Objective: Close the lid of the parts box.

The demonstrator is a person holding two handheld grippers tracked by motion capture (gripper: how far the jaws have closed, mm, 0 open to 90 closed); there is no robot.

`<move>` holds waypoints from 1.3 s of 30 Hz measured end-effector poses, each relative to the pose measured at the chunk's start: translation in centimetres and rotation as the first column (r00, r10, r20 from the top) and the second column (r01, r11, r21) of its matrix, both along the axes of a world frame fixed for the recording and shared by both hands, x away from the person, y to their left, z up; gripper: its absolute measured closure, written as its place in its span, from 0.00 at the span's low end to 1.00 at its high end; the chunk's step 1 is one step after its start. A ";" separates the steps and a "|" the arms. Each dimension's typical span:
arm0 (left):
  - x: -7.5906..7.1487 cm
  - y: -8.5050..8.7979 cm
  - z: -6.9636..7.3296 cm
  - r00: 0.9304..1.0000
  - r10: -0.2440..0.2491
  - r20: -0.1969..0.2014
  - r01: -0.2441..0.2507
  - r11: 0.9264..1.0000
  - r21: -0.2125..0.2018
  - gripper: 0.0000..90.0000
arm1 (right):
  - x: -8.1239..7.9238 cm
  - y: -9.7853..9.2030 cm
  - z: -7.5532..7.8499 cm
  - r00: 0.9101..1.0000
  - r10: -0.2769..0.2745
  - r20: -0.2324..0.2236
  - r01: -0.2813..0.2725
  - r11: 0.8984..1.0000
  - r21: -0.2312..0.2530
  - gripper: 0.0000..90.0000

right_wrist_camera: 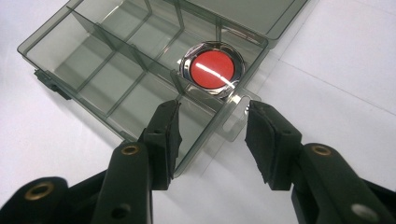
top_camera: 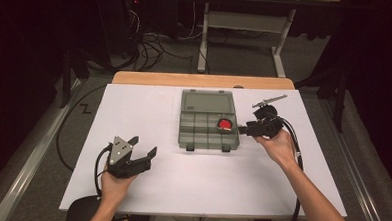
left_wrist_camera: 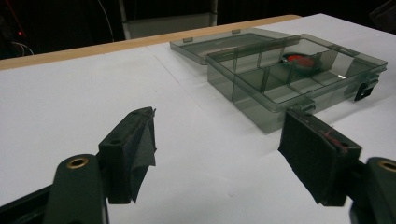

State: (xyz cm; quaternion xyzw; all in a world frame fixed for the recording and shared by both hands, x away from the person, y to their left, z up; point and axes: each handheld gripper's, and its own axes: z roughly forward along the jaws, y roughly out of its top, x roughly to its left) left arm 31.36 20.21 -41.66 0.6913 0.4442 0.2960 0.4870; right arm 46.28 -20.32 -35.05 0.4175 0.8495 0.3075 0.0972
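A smoky clear compartment box (top_camera: 198, 133) lies open at the middle of the white table, its lid (top_camera: 207, 101) flat behind it. A red disc with a chrome rim (top_camera: 225, 124) sits in a compartment on its right side. My right gripper (top_camera: 240, 128) is at the box's right edge. In the right gripper view its open jaws (right_wrist_camera: 212, 126) straddle the side wall and hanging tab (right_wrist_camera: 236, 116), just short of the red disc (right_wrist_camera: 212, 69), and no pad presses on anything. My left gripper (top_camera: 143, 145) rests open at the front left with nothing between its jaws (left_wrist_camera: 217, 140), pointing toward the box (left_wrist_camera: 280, 88).
A thin grey metal piece (top_camera: 269, 99) lies on the table behind my right hand. The table's wooden back edge (top_camera: 203, 81) runs behind the lid. Cables and a desk frame (top_camera: 245, 22) are on the floor beyond.
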 end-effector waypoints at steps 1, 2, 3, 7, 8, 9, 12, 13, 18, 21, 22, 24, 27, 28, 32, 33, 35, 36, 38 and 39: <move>0.0 0.0 0.0 1.000 0.000 -0.003 0.000 1.000 -0.001 0.30 | -0.1 -0.1 -0.1 1.000 0.000 -0.002 0.000 1.000 0.001 0.64; 0.0 0.0 0.0 1.000 0.000 -0.003 0.000 1.000 -0.001 0.30 | -0.1 -0.1 -0.1 1.000 0.000 -0.002 0.000 1.000 0.001 0.64; 0.1 0.0 -0.1 1.000 -0.001 -0.009 0.001 1.000 0.000 0.30 | -0.1 -0.2 -0.2 1.000 -0.001 -0.004 0.001 1.000 0.004 0.64; 0.2 0.2 -0.1 1.000 0.002 -0.016 -0.002 1.000 -0.006 0.30 | -0.1 -0.4 -0.7 1.000 0.000 -0.017 0.000 1.000 -0.001 0.64; 0.2 0.2 -0.1 1.000 0.002 -0.016 -0.002 1.000 -0.006 0.30 | -0.1 -0.4 -0.7 1.000 0.000 -0.017 0.000 1.000 -0.001 0.64; 0.2 0.2 -0.1 1.000 0.004 -0.016 -0.004 1.000 -0.006 0.30 | -0.2 -0.4 -0.8 1.000 -0.001 -0.015 0.001 1.000 -0.001 0.65; 0.1 0.1 -0.1 1.000 0.002 -0.012 -0.002 1.000 0.000 0.31 | -0.3 -0.1 -0.9 1.000 -0.003 -0.012 0.003 1.000 0.021 0.67; 0.1 0.0 -0.1 1.000 0.001 -0.011 -0.001 1.000 0.001 0.31 | -0.3 0.0 -1.0 1.000 -0.001 -0.011 0.002 1.000 0.027 0.68; 0.1 -0.1 -0.1 1.000 0.000 -0.027 0.000 1.000 0.005 0.31 | 0.2 0.0 -1.5 0.999 -0.017 -0.027 0.018 0.999 0.030 0.72; 0.2 -0.2 -0.1 0.999 -0.005 -0.038 0.005 1.000 0.007 0.32 | 0.7 -0.1 -2.0 0.999 -0.028 -0.043 0.029 0.999 0.026 0.74; 0.2 -0.2 -0.1 0.999 -0.007 -0.039 0.007 1.000 0.009 0.32 | 0.8 0.0 -2.1 0.998 -0.031 -0.046 0.032 0.999 0.029 0.75; 0.2 -0.4 -0.1 0.999 -0.011 -0.042 0.012 1.000 0.018 0.32 | 1.1 0.1 -2.2 0.998 -0.033 -0.052 0.035 0.999 0.033 0.76; 0.4 -0.5 -0.1 0.999 -0.008 -0.049 0.010 0.999 0.030 0.32 | 1.3 0.5 -2.3 0.998 -0.030 -0.056 0.032 0.999 0.042 0.77; 0.5 -0.6 -0.1 0.998 -0.007 -0.055 0.009 0.999 0.037 0.31 | 1.4 0.7 -2.3 0.998 -0.029 -0.058 0.031 0.999 0.034 0.77; 0.8 -0.8 0.1 0.998 -0.006 -0.058 0.009 0.999 0.047 0.31 | 2.1 1.0 -2.5 0.996 -0.040 -0.076 0.042 0.999 0.027 0.79; 0.9 -0.8 0.1 0.998 -0.014 -0.069 0.016 0.999 0.031 0.31 | 2.3 1.0 -2.5 0.996 -0.040 -0.081 0.043 0.999 0.031 0.79; 1.1 -0.8 0.2 0.995 -0.032 -0.092 0.033 0.999 0.011 0.30 | 2.6 1.2 -2.6 0.995 -0.045 -0.086 0.048 0.998 0.027 0.79; 1.2 -0.9 0.2 0.995 -0.038 -0.098 0.040 0.999 0.016 0.30 | 2.8 1.2 -2.7 0.994 -0.050 -0.093 0.052 0.998 0.028 0.79; 1.4 -1.0 0.3 0.992 -0.051 -0.112 0.052 0.999 0.006 0.30 | 3.1 1.3 -2.8 0.993 -0.056 -0.103 0.059 0.998 0.025 0.79; 1.4 -1.1 0.4 0.992 -0.057 -0.114 0.057 0.998 -0.002 0.30 | 3.3 1.3 -2.9 0.992 -0.063 -0.108 0.065 0.998 0.022 0.79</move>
